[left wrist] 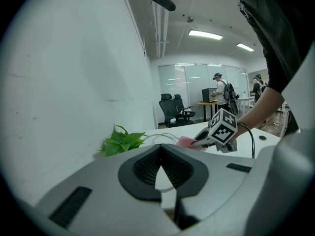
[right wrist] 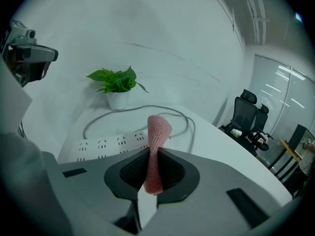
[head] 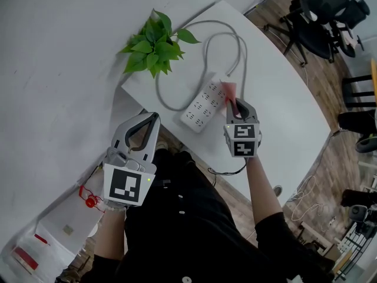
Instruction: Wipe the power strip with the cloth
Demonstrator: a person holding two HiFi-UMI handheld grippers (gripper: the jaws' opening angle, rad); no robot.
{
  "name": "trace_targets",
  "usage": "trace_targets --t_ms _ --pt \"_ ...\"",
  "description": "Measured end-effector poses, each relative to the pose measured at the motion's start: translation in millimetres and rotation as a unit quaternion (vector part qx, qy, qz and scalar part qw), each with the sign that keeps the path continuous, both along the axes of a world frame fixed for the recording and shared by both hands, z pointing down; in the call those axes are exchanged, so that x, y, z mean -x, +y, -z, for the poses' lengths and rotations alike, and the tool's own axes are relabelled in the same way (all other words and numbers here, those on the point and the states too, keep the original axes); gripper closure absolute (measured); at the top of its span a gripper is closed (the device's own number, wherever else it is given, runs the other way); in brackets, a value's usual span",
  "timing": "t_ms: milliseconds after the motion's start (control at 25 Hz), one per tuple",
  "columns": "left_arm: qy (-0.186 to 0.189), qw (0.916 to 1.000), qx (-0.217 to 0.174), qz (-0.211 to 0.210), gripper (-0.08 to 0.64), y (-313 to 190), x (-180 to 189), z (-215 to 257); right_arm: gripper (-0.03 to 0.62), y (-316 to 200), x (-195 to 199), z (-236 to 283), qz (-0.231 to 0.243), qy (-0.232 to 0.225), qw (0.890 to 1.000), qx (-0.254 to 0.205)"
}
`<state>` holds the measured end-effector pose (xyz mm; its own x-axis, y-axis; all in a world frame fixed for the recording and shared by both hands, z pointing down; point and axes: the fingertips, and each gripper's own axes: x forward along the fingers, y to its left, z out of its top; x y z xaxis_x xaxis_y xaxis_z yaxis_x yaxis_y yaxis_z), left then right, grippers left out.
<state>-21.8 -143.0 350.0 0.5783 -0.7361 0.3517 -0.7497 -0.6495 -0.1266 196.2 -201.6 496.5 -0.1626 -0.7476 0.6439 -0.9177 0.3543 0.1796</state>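
Pink cloth (right wrist: 156,132) stands pinched upright in the right gripper (right wrist: 150,154), jaws clamped on it. Left gripper (left wrist: 160,154) is closed on nothing, just short of the table (head: 283,117). Cloth hovers by the cable end of the white power strip (head: 203,106); contact unclear. Wiping looks barely begun, with the whole strip left. Only container: a white pot (right wrist: 118,100) holding a plant (right wrist: 117,80).

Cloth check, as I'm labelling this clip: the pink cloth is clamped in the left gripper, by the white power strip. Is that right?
Wrong gripper: the pink cloth is clamped in the right gripper, by the white power strip. The right gripper view shows it pinched between that gripper's shut jaws; the left gripper is shut and empty.
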Motion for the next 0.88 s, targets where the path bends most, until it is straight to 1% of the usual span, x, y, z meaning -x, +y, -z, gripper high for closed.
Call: trace_targets --t_ms 400,880 --pt "0.006 0.9998 0.006 -0.017 0.548 -1 -5 -3 0.532 23 35 -1 0.032 -0.015 0.999 0.015" --pt "0.010 0.9994 0.006 -0.033 0.548 -3 -4 -7 0.532 61 79 -11 0.075 -0.029 0.995 0.050"
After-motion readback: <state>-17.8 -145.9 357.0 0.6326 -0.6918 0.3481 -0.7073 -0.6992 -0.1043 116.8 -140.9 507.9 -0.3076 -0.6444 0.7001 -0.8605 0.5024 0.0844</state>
